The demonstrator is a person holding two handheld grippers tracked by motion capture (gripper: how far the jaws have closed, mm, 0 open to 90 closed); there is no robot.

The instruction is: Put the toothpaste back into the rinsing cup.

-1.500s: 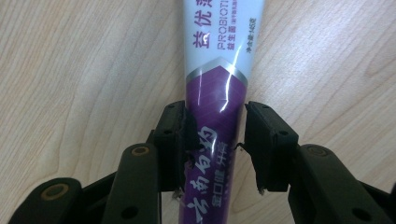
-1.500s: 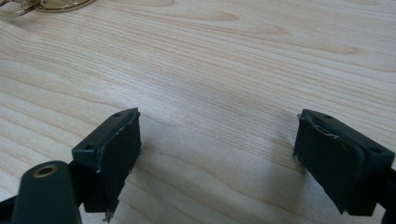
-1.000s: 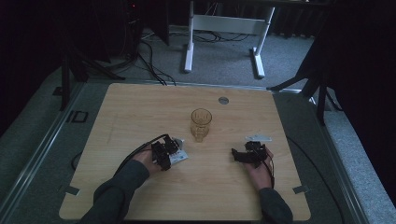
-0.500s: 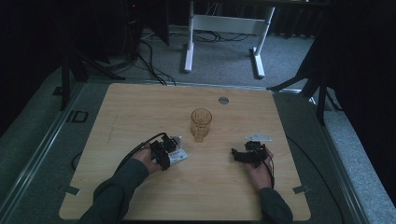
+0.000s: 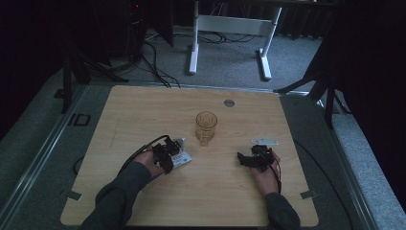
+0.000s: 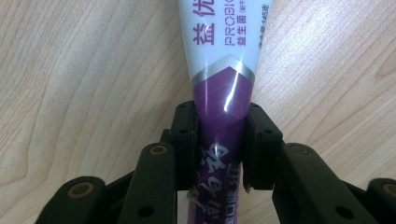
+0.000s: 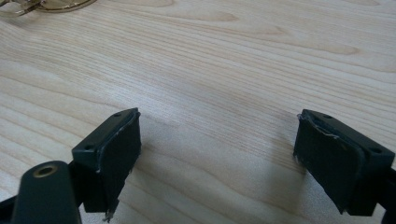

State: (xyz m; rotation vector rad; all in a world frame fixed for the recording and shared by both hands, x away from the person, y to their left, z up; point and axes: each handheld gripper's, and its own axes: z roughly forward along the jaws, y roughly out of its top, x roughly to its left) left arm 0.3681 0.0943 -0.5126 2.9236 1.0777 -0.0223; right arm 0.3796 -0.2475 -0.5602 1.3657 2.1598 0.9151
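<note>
A purple and white toothpaste tube (image 6: 224,56) lies flat on the wooden table (image 5: 143,115). My left gripper (image 6: 222,119) has just been closing its jaws, and both pads now press on the tube's purple end. In the high view this gripper (image 5: 165,154) sits left of centre with the tube (image 5: 182,158) poking out to its right. My right gripper (image 7: 217,154) stands open just above bare wood with nothing between its fingers; from above it (image 5: 249,159) sits at the right. An upright amber glass (image 5: 206,125) stands between and beyond the two grippers.
The glass's base (image 7: 51,4) shows at the top left of the right gripper view. A small round grey disc (image 5: 229,102) sits in the table near its far edge. A white desk frame (image 5: 230,26) stands on the floor beyond the table.
</note>
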